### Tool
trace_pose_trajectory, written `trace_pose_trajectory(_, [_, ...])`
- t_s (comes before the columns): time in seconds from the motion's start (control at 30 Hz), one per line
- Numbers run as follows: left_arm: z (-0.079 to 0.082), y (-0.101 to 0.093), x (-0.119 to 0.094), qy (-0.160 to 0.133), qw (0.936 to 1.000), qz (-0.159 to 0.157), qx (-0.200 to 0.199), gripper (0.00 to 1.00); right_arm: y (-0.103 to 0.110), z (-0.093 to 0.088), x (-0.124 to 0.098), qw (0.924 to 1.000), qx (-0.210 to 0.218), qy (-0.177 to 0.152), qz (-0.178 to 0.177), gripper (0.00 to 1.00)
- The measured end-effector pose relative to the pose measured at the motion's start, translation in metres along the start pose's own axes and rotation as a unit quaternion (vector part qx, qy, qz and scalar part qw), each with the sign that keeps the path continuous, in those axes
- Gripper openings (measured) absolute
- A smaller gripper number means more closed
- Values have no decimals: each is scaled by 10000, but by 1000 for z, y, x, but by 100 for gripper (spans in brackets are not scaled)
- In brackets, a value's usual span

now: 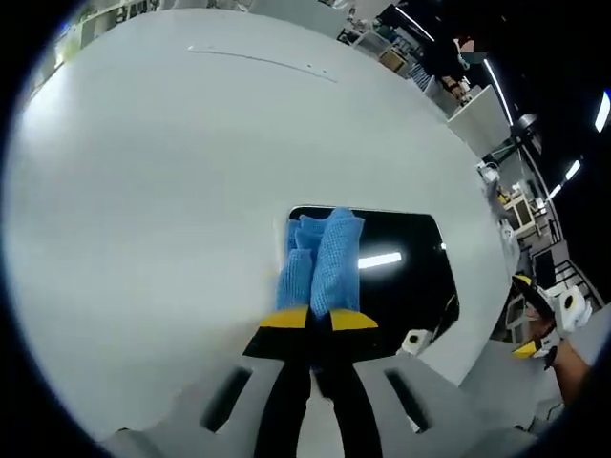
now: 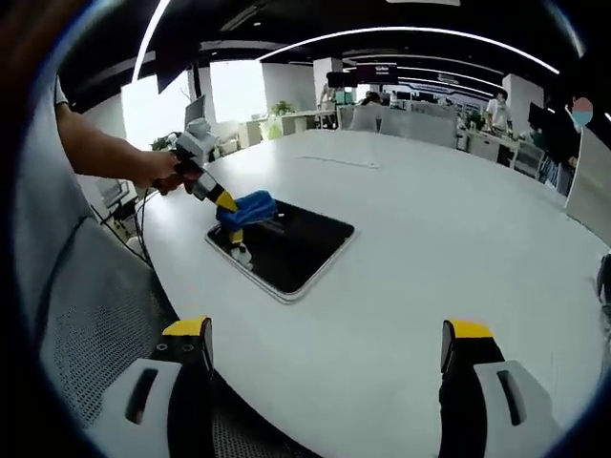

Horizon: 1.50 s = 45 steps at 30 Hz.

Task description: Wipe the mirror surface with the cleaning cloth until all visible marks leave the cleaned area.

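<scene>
On mirror [image 1: 401,277]: cloth [image 1: 320,258] clamped by left hand-held gripper [image 1: 320,320]; no legible writing.

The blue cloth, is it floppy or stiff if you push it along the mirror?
Probably floppy: the cloth bunches into soft folds where the left gripper pinches it. It looks light, drooping onto the mirror in a crumpled lump. Its knobbly weave suggests it would drag a little on the glossy glass rather than slip freely.

A: Ceiling strip lights [image 2: 401,33] are lighting the scene evenly; the white bench [image 1: 172,191] is reading bright, near washed out.
B: Noted. The mirror [image 1: 401,262] is throwing back one strip as glare. Fisheye is bending everything toward the edges; focus is holding centrally.
</scene>
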<state>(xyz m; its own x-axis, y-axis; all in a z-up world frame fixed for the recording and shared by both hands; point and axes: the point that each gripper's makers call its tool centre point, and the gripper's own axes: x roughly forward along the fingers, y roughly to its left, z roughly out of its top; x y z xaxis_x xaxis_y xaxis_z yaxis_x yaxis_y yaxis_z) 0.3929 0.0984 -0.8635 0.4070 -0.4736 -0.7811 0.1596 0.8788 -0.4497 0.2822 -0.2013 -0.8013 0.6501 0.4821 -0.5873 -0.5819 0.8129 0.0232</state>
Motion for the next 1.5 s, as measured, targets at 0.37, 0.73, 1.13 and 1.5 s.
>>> trace_pose_trajectory(0.37, [-5,-3,-2,60,9999,85,98,3,-28,5,-4,9958,575,-427,-562,99])
trace_pose_trajectory(0.73, [-18,-5,-7,248,9996,102,131,2,-23,-1,-2,9977,382,-245,-495,99])
trace_pose_trajectory(1.13, [-34,-6,-14,352,9991,65,222,2,-13,0,1,9992,88,-237,-296,96])
trace_pose_trajectory(1.5, [-43,-8,-19,326,9993,21,172,2,-2,10,0,9983,297,-509,-7,99])
